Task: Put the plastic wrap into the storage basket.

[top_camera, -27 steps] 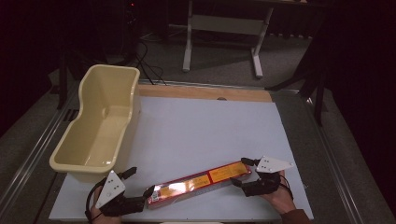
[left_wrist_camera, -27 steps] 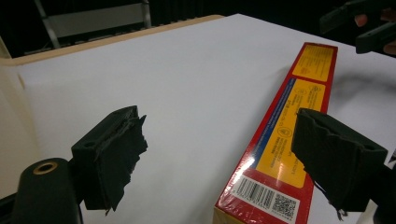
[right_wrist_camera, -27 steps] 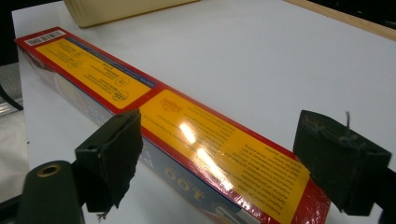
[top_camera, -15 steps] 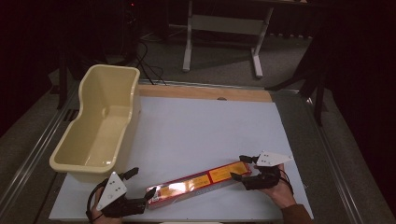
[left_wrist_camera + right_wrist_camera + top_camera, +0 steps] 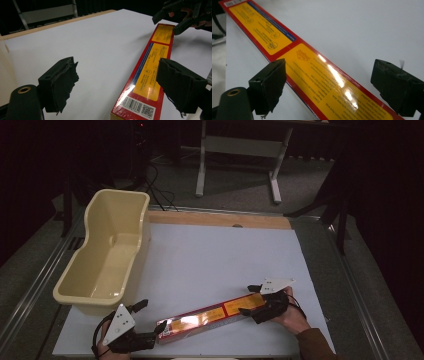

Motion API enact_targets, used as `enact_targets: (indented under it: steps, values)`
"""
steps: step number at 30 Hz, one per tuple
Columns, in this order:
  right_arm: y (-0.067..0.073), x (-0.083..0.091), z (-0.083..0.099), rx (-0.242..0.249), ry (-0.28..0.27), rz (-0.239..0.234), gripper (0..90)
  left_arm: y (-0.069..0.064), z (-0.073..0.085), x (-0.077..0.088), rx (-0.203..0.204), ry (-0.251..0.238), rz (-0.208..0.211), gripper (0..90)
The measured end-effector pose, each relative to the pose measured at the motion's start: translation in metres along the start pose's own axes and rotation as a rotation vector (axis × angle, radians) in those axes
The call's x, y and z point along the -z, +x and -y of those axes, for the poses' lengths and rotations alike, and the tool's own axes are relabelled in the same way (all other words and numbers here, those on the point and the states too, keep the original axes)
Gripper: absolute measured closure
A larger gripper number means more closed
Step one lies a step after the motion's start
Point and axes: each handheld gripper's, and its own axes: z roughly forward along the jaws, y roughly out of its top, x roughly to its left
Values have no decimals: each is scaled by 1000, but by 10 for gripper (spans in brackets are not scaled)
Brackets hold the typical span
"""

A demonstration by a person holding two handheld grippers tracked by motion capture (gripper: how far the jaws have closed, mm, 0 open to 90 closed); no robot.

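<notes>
A long red-and-yellow box (image 5: 210, 319) lies on the counter (image 5: 210, 260); both open grippers, left gripper (image 5: 159, 332) and right gripper (image 5: 248, 300), straddle its ends and should close squarely together.

The white table top (image 5: 220, 265) lies open across its middle and far half, giving unobstructed passage from the right edge as far as the tub. The cream tub (image 5: 107, 255) occupies the left side and blocks travel there, its near wall standing close to the left gripper (image 5: 161, 330). The long red-and-yellow box (image 5: 212, 316) lies diagonally across the near strip (the only obstacle on that side), barring a straight path between the left gripper and the right gripper (image 5: 248, 300). Both grippers' jaws stand apart, straddling the box ends. Beyond the far wooden edge (image 5: 220, 219) stands a desk frame (image 5: 237, 155).
</notes>
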Motion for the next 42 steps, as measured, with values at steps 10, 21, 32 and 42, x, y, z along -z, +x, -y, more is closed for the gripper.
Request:
enact_targets:
  steps: [10,21,32,42]
  values:
    - [-8,-12,-6,31,63,-94,138,0,0,0,4,0,0,164]
    - [-10,-20,-16,119,157,-177,146,1,0,0,8,-1,-4,164]
    - [-9,-30,-16,175,220,-222,142,0,0,0,8,2,-4,164]
    - [-7,-36,-12,239,270,-177,138,0,0,0,7,1,-5,166]
